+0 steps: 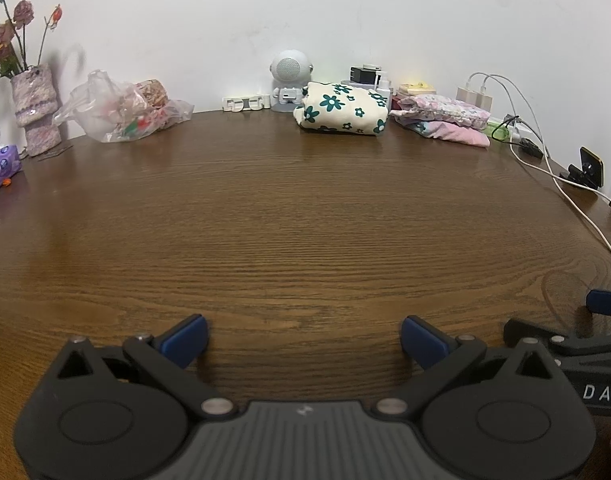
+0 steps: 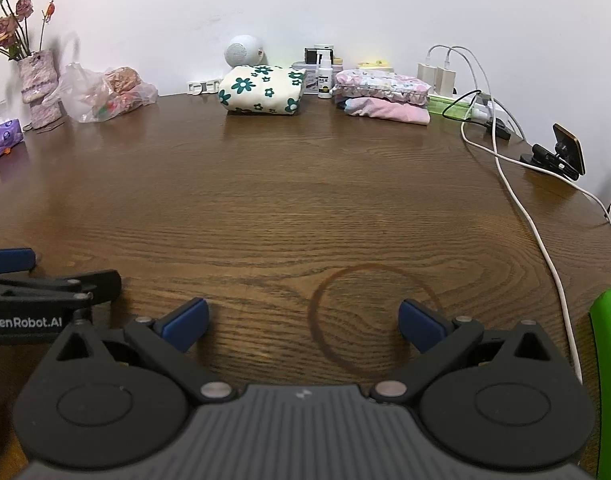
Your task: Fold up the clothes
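Note:
A folded cream garment with green flowers (image 1: pixel 343 109) (image 2: pixel 262 89) lies at the back of the brown wooden table (image 1: pixel 289 216) (image 2: pixel 273 192). Right of it sits a stack of folded pink and floral clothes (image 1: pixel 445 118) (image 2: pixel 385 94). My left gripper (image 1: pixel 303 340) hovers low over the near table edge, open, with nothing between its blue pads. My right gripper (image 2: pixel 303 322) is beside it on the right, also open and empty, above a dark ring stain (image 2: pixel 365 320). Each gripper shows at the edge of the other's view.
At the back left stand a vase of dried roses (image 1: pixel 35 108), a plastic bag of snacks (image 1: pixel 121 106) and a purple tissue pack (image 1: pixel 1 166). A small robot-shaped speaker (image 1: pixel 287 80), chargers with white cables (image 2: pixel 505 160), a phone clamp (image 2: pixel 561 152) and something green (image 2: pixel 609 380) lie right.

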The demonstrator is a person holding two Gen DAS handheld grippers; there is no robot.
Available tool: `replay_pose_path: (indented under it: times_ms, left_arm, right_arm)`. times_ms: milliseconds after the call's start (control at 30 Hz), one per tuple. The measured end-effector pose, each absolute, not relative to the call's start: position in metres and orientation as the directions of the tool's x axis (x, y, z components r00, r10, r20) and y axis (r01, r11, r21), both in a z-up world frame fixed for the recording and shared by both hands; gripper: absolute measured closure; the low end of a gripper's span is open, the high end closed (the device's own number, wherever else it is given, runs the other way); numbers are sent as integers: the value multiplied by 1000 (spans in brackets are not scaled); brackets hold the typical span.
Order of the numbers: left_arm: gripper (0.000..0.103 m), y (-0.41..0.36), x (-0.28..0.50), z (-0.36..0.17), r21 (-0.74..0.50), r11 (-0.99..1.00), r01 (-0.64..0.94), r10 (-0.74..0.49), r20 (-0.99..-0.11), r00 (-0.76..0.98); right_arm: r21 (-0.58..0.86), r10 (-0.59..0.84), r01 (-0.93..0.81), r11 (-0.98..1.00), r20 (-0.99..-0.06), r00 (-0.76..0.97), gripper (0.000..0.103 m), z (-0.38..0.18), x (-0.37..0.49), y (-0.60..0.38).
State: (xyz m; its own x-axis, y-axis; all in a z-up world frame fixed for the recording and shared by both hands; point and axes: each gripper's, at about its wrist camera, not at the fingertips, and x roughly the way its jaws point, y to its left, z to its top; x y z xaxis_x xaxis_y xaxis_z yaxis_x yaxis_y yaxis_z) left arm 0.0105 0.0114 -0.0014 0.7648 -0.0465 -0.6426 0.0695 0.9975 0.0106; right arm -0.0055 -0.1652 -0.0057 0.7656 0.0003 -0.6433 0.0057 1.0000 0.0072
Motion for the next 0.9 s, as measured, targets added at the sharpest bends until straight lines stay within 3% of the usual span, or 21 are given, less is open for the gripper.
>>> replay_pose_path:
  times_ms: [900]
  left_arm:
    - [0, 7, 12, -1, 12, 1000, 26, -12, -643, 765]
  right_arm:
    - [9, -4, 14, 1000, -643, 766, 0, -5, -7, -163]
